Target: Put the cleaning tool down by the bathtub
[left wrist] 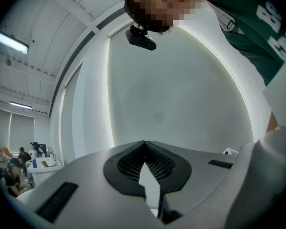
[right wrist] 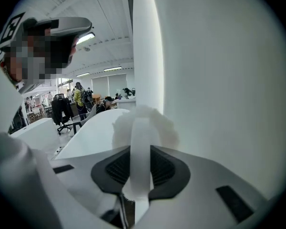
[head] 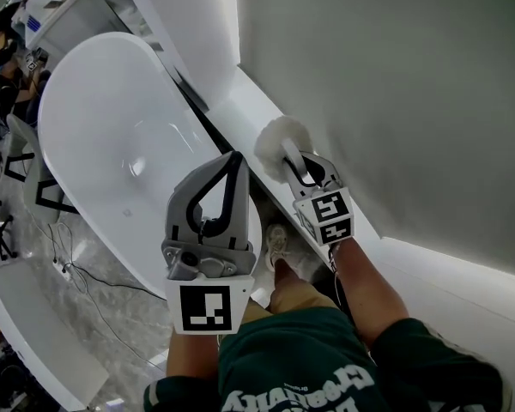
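My right gripper [head: 307,168] clamps the cleaning tool [head: 279,144] by its handle, fluffy head at frame centre, seemingly over the ledge [head: 247,101] right of the bathtub [head: 112,127]. My left gripper [head: 235,157] is closed, empty.

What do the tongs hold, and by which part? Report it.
Right tongs clamp the white fluffy round-headed cleaning brush by its flat white handle; left tongs, shut, hold nothing.

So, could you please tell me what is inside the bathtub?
The bathtub shows only its bare, glossy white interior; nothing lies in the visible part. The left gripper covers its near end, so that part cannot be checked.
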Action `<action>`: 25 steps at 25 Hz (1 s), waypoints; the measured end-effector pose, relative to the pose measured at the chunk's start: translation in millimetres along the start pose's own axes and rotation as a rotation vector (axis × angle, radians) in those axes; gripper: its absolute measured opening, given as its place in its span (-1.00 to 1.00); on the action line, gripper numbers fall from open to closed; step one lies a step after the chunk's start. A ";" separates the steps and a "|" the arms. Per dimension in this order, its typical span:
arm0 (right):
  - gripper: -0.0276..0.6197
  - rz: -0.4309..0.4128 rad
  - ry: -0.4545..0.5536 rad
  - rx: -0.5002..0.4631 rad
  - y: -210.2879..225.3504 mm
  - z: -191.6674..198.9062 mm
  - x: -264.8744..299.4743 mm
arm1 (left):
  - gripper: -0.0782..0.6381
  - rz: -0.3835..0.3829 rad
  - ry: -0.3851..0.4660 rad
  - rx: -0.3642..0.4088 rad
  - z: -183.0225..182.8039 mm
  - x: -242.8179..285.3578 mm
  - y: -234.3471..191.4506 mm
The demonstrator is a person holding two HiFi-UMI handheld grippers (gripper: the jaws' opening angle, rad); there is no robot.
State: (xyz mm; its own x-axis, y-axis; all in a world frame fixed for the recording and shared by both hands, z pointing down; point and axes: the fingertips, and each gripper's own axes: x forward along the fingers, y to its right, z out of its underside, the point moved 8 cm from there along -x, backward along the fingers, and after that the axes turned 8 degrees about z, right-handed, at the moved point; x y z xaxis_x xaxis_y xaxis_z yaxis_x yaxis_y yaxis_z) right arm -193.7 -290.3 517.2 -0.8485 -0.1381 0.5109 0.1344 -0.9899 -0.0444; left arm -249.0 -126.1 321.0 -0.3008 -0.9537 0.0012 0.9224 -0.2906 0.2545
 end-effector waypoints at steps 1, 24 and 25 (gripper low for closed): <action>-0.64 -0.003 -0.013 -0.001 0.1 3.4 5.9 | -0.76 -0.004 -0.002 -0.007 1.2 0.3 -1.3; -0.64 -0.045 -0.293 -0.077 15.4 126.9 115.5 | -0.76 -0.058 -0.078 -0.102 80.6 25.9 -1.3; -0.64 -0.048 -0.305 -0.079 15.9 131.6 119.5 | -0.76 -0.058 -0.084 -0.105 82.2 27.5 -1.7</action>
State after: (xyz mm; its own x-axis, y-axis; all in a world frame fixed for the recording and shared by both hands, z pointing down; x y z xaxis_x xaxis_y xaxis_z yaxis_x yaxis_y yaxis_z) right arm -225.6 -318.4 690.5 -0.6583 -0.0875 0.7476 0.0478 -0.9961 -0.0745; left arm -278.7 -145.5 400.1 -0.3696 -0.9265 0.0710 0.9217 -0.3559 0.1543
